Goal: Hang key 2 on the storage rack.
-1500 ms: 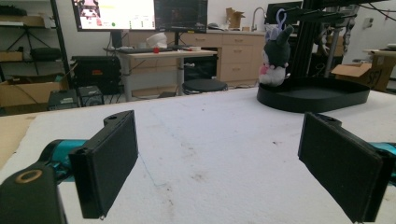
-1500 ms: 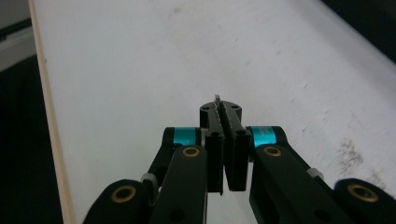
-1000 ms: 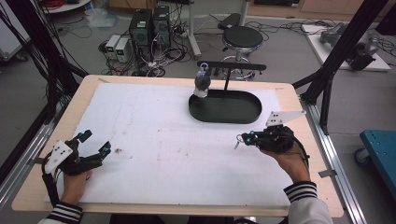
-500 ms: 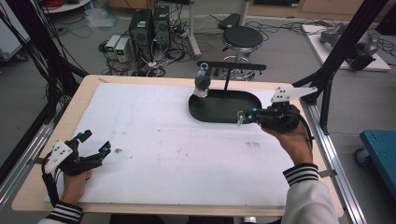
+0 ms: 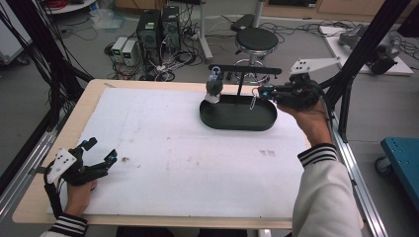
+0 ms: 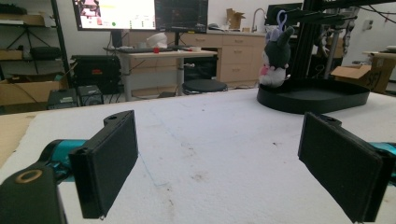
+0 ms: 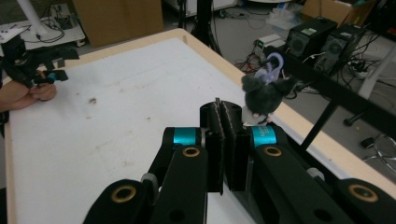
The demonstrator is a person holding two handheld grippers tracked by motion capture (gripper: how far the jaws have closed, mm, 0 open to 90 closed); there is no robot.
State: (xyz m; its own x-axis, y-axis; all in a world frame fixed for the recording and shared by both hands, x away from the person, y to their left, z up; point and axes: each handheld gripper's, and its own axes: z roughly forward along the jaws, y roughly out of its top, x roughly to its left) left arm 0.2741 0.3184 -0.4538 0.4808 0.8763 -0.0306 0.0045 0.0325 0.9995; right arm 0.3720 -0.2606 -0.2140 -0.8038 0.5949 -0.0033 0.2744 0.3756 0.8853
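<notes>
A grey plush toy [image 5: 214, 88] hangs by a purple ring from the bar of a black stand [image 5: 244, 70] over an oval black tray [image 5: 237, 119]. My right gripper [image 5: 260, 92] is raised over the tray's right end, level with the bar. It is shut on a small metal clip [image 5: 253, 102] that dangles from its tips. In the right gripper view the jaws [image 7: 224, 109] are pressed together with a thin metal tip [image 7: 217, 100] poking out, and the plush [image 7: 266, 95] is just beyond. My left gripper [image 5: 101, 150] rests open on the white mat, front left, holding nothing [image 6: 215, 158].
A white mat [image 5: 188, 148] covers the wooden table [image 5: 84, 103]. Black frame posts [image 5: 356, 59] stand close to the right of the raised hand. A stool [image 5: 257, 39] and computer cases [image 5: 158, 24] sit on the floor beyond the far edge.
My right gripper has lifted off the mat beside the tray and moved up and away toward the stand's bar, still shut on the clip. The left gripper has stayed put.
</notes>
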